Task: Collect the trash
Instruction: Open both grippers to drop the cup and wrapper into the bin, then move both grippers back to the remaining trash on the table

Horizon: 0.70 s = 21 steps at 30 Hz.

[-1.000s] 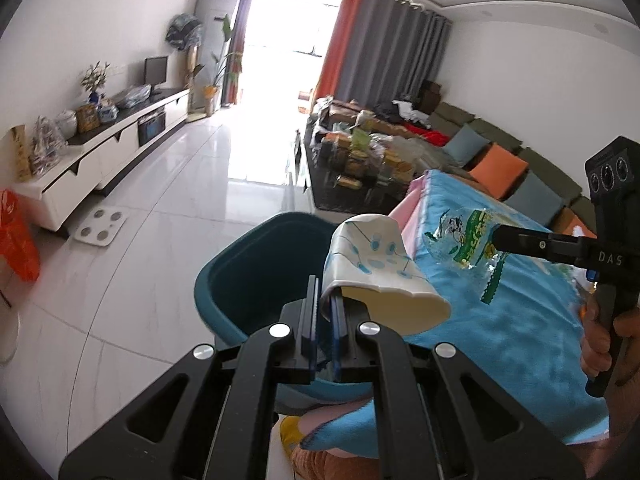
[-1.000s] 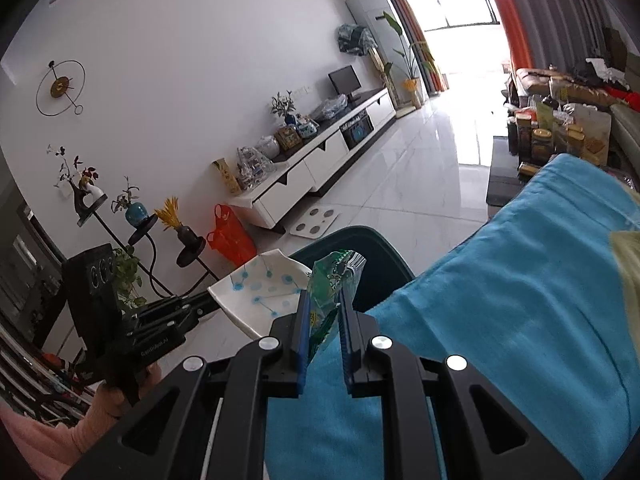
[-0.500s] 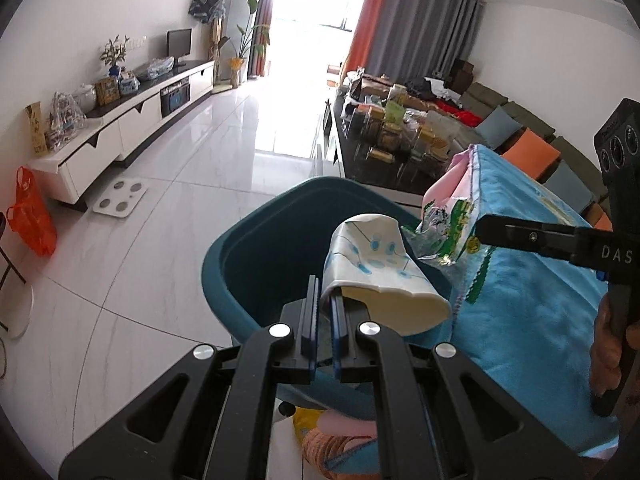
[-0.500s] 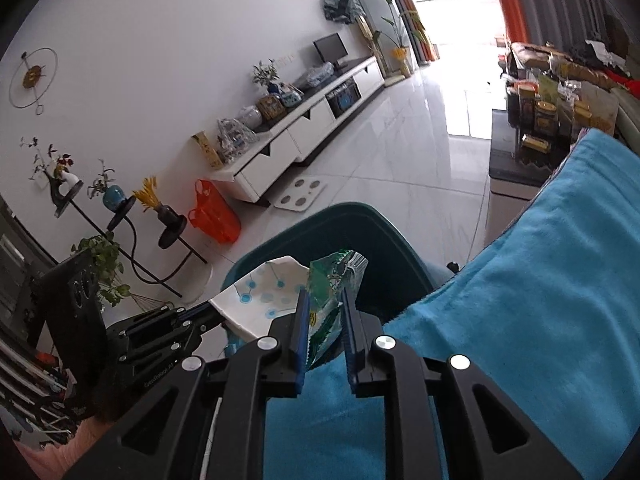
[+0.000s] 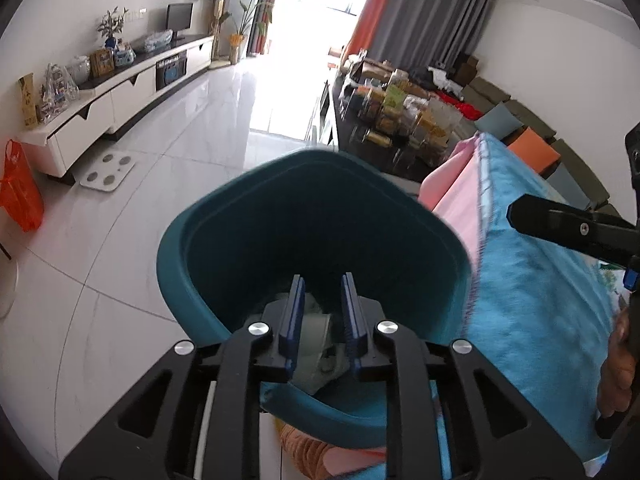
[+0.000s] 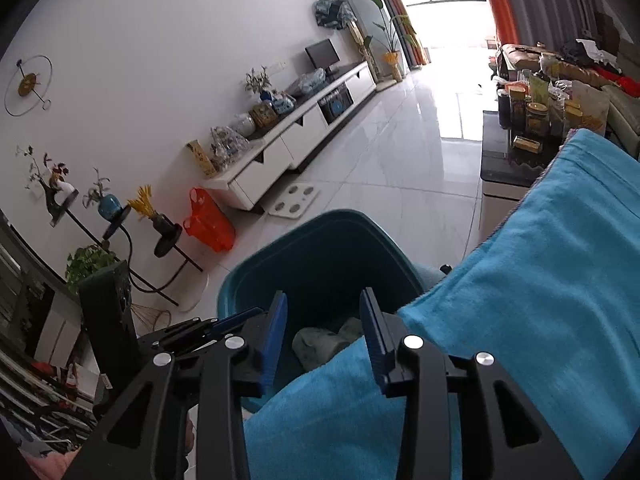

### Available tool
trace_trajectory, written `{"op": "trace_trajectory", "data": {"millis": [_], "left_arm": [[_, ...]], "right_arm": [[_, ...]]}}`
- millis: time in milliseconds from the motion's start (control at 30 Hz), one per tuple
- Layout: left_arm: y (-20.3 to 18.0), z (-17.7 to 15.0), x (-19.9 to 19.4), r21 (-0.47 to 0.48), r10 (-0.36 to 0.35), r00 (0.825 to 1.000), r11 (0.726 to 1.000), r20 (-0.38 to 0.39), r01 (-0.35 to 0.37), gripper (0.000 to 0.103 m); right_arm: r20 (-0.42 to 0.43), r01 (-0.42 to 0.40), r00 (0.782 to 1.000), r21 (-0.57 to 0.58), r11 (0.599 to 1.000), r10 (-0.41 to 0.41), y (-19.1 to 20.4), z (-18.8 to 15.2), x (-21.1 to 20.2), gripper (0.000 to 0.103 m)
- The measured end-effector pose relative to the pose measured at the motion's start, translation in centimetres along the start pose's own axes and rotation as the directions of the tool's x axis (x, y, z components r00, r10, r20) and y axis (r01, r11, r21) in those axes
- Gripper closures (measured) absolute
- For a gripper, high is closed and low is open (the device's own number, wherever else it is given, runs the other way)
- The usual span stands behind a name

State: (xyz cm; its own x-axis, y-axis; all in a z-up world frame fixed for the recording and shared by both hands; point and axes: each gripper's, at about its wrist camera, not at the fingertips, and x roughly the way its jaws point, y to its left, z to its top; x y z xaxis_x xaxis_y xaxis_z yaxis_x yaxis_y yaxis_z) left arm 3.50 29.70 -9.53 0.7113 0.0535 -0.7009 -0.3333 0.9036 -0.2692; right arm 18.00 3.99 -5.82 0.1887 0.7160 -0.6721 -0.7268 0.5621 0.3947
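Both loads have just left the jaws. The left gripper [image 5: 322,312] and right gripper [image 6: 323,334] hang over the deep teal plastic bin [image 5: 192,248], jaws opening and empty – the crumpled pale trash [image 6: 326,342] now lies on the bin's bottom, beside the edge of the blue-towelled table [image 6: 540,300]. This round looks delivered.

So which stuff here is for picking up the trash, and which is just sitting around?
For the job:
- teal bin
- crumpled trash in the bin
- left claw, opening, nothing in it
- right claw, opening, nothing in it

Just sitting around:
- blue cloth
- orange bag
- white scale
- TV cabinet
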Motion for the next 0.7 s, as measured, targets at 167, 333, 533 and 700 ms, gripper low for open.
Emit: {"op": "trace_trajectory", "data": {"millis": [167, 333, 533, 700], "left_arm": [[-2.3, 0.3, -4.0, 0.071, -0.051, 0.992, 0.997, 0.111, 0.043, 0.063], [-7.3, -0.3, -7.2, 0.2, -0.218, 0.964, 0.962, 0.149, 0.186, 0.058], [-14.8, -2.2, -8.3, 0.34, -0.423, 0.903, 0.861, 0.068, 0.378, 0.055], [-20.8, -4.5, -8.0, 0.417, -0.534, 0.845, 0.759, -0.043, 0.5, 0.055]], "right_arm": [[0.074, -0.002, 0.997, -0.046, 0.999, 0.005, 0.5, -0.7, -4.3, 0.061], [0.17, 0.036, 0.985, -0.089, 0.995, -0.021, 0.5, -2.3, -10.5, 0.056], [0.274, 0.094, 0.959, -0.055, 0.994, -0.075, -1.4, -4.4, -17.5, 0.055], [0.329, 0.203, 0.924, 0.007, 0.979, -0.194, -4.0, -7.0, -22.4, 0.055]]}}
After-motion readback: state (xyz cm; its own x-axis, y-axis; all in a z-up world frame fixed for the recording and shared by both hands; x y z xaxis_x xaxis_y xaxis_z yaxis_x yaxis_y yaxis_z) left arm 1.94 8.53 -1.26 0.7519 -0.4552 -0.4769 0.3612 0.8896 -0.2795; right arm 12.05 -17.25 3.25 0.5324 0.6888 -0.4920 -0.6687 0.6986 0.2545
